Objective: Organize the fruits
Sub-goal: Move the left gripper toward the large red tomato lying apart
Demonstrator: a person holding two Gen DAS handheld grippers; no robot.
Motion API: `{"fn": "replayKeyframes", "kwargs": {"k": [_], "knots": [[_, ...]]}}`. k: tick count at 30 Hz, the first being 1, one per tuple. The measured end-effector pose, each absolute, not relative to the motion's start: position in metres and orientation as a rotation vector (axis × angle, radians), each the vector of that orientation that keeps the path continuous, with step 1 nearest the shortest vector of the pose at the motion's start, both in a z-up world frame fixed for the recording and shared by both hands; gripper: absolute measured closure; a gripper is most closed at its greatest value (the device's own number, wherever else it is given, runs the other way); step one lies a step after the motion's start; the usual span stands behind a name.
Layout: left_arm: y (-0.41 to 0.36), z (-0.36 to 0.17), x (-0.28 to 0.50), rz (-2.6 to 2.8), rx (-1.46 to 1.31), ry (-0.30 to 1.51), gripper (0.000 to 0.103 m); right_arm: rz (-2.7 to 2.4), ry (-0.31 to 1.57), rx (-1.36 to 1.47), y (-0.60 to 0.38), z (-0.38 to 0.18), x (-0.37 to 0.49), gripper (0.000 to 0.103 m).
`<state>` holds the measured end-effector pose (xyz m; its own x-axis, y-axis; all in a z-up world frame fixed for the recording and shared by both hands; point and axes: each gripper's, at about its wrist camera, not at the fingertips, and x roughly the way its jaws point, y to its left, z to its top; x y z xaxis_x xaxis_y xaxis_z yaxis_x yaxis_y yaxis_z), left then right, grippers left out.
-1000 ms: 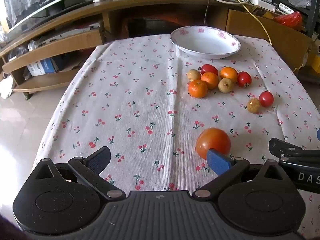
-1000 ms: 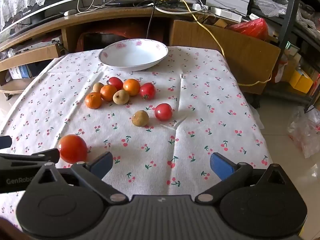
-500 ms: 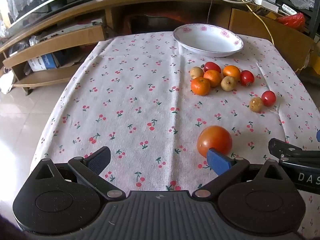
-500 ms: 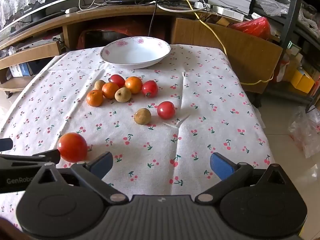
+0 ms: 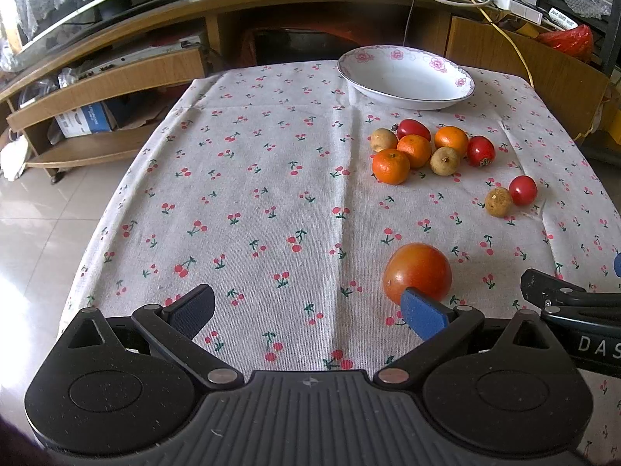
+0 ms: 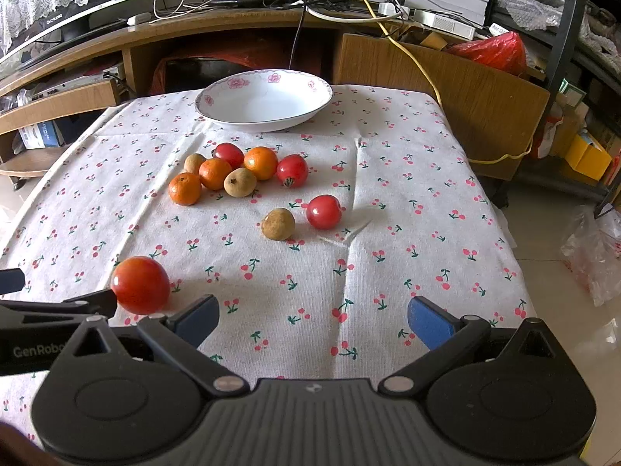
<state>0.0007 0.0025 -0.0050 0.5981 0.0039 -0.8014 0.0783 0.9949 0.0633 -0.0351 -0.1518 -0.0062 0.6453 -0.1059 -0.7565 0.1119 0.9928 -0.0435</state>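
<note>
Left gripper (image 5: 308, 308) spread wide, holding nothing, large round red-orange tomato (image 5: 417, 273) just beyond its right fingertip; right gripper (image 6: 313, 316) equally wide, empty.

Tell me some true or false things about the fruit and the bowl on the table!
1. The bowl has fruit in it. False: it is empty, and all the fruit lies on the cloth.
2. Both grippers are open. True: the left gripper and the right gripper each show wide-apart fingers holding nothing.
3. The big tomato sits alone, nearer the grippers than the other fruit. True.
4. There are five oranges. False: three oranges lie in the cluster.
5. The small red fruit beside the brown fruit is inside the bowl. False: both sit on the cloth, apart from the cluster.
</note>
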Motion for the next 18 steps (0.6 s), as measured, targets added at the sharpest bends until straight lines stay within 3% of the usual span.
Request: {"fn": "replayKeyframes", "kwargs": {"k": [18], "knots": [[0.0078,-0.0068,-0.0007,-0.036,0.088,0.926,0.0,-0.116,0.867,0.016,-0.1496,-0.0095,-0.0348,0.0]]}}
